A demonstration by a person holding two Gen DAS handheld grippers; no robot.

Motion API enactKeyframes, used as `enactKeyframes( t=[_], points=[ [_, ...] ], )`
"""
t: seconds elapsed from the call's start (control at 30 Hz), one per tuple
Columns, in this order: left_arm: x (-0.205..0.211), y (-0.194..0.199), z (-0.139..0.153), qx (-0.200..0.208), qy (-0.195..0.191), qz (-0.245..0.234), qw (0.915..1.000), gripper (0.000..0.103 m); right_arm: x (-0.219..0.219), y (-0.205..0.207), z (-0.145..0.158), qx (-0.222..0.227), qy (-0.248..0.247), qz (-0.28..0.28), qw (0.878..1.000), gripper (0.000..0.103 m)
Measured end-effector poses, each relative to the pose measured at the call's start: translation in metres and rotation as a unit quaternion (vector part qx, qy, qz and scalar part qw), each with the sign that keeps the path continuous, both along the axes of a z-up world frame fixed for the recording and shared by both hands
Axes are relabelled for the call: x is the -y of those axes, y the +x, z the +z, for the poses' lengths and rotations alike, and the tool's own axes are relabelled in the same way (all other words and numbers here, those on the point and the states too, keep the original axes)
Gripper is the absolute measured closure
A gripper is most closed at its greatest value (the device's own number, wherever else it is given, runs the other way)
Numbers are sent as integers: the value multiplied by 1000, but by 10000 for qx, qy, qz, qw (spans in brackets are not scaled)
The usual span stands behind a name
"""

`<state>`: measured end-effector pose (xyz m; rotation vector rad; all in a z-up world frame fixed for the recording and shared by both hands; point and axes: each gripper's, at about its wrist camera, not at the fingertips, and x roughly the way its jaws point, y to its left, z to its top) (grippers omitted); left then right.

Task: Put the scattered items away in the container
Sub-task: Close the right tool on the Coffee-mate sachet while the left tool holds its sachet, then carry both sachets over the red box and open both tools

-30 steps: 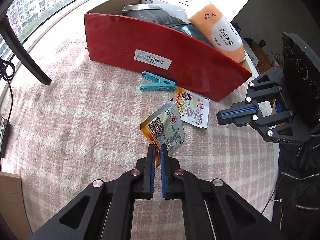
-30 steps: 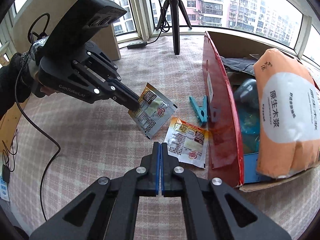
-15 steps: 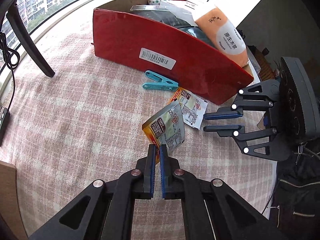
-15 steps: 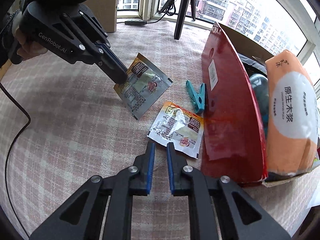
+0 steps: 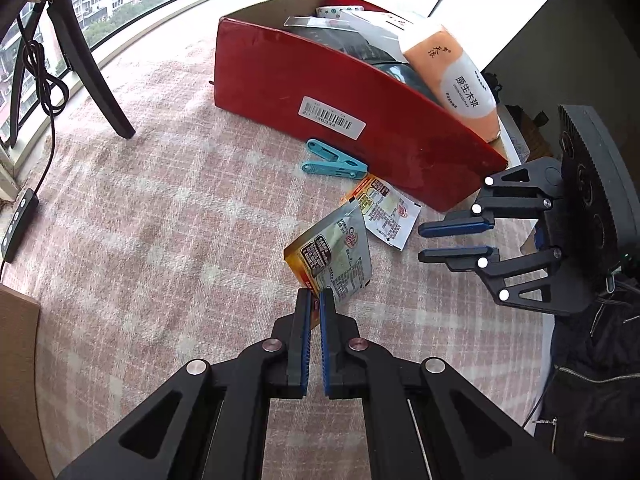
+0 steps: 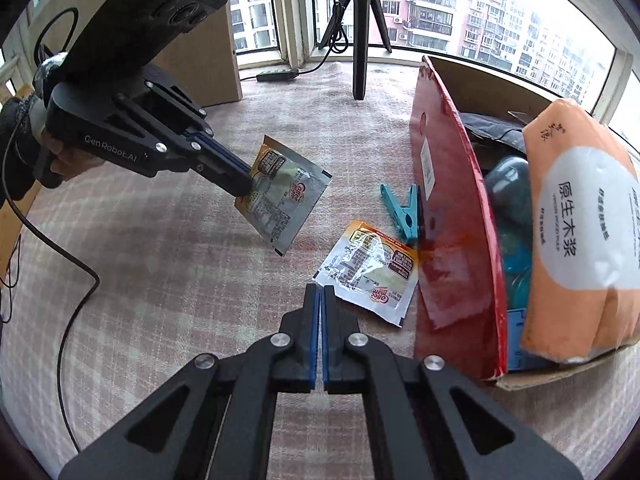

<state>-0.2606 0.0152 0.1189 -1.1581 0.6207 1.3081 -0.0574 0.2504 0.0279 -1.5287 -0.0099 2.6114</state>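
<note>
My left gripper (image 5: 316, 292) is shut on the corner of a silver and orange sachet (image 5: 332, 256), which it holds just above the checked cloth. The right wrist view shows the same left gripper (image 6: 244, 184) and held sachet (image 6: 284, 196). A second sachet (image 5: 386, 210) (image 6: 368, 276) lies flat by the red box (image 5: 360, 92) (image 6: 448, 200). A teal clothes peg (image 5: 334, 162) (image 6: 404, 208) rests against the box wall. My right gripper (image 5: 420, 242) (image 6: 321, 290) hovers just short of the lying sachet. Its jaws are opening, with nothing between them.
The box holds an orange tissue pack (image 5: 460, 84) (image 6: 580, 232) and other packets. A black tripod (image 6: 360, 40) stands on the cloth near the window. A cable with a remote (image 5: 18, 220) lies at the left edge. A dark jacket (image 5: 592, 380) is at the right.
My left gripper has moved across the cloth and lifted slightly with the sachet still in it. The right gripper's jaws, shut a second ago, have parted.
</note>
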Motion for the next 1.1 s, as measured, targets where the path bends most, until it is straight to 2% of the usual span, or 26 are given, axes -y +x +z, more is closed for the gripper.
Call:
enactKeyframes(
  t=[0.07,0.1,0.13,0.23,0.27,0.3,0.33,0.53,0.7,0.8,0.83,0.87,1.0,1.07,1.1],
  points=[
    [9,-4,3,-18,-16,29,10000,100,10,-5,-7,118,448,86,9989,80],
    [14,-7,5,-16,-17,52,10000,100,15,-6,-9,102,598,133,9981,73],
    [18,-10,6,-13,-17,76,10000,100,19,-8,-10,86,749,180,9970,70],
    [32,-20,11,-19,-41,129,9999,100,20,-15,-13,-17,1022,146,9947,72],
    [37,-23,13,-26,-46,144,9999,100,13,-17,-13,-13,741,64,9972,78],
    [41,-26,14,-35,-38,158,9999,100,5,-19,-13,1,398,-31,9992,103],
    [46,-29,17,-39,-23,177,9998,100,-3,-20,-12,-22,103,-171,9998,102],
    [71,-46,32,-62,59,338,9994,100,-20,-10,12,-449,-623,-461,9960,103],
    [85,-45,53,-152,166,499,9985,100,-41,5,33,-718,-1414,-752,9845,103],
    [92,-43,78,-240,202,600,9977,100,-53,13,43,-900,-1907,-903,9733,103],
    [82,-31,97,-275,209,624,9975,100,-56,17,47,-959,-2073,-926,9692,103],
    [63,-8,101,-318,226,654,9971,100,-59,21,51,-1025,-2195,-950,9655,103],
    [-33,53,89,-465,298,785,9954,100,-68,37,67,-1255,-2465,-977,9560,103],
    [-88,78,52,-498,312,795,9951,100,-71,44,75,-1362,-2532,-973,9528,103],
    [-108,85,46,-553,330,807,9947,100,-73,47,79,-1416,-2564,-971,9512,103]
  ],
)
